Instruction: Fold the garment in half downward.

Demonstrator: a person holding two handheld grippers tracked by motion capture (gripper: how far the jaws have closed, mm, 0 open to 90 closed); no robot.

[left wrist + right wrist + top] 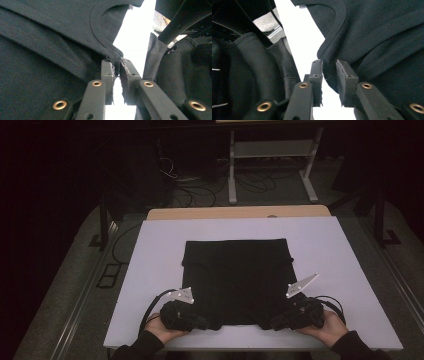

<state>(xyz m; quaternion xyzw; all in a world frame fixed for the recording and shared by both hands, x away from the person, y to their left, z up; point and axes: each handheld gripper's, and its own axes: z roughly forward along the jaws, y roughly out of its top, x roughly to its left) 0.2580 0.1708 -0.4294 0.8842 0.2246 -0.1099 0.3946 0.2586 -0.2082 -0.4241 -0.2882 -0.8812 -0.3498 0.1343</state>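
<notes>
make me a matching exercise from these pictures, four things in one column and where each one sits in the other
Things:
1. black garment
2. left gripper
3. right gripper
4. white board

Places:
A. at the garment's near right corner
B. lying flat on the wooden table, under the garment
C. spread folded in the middle of the board
D. at the garment's near left corner

Pairs: 1-C, 2-D, 3-A, 4-B

In the high view both hands cover the near corners of the black garment [235,280].
</notes>
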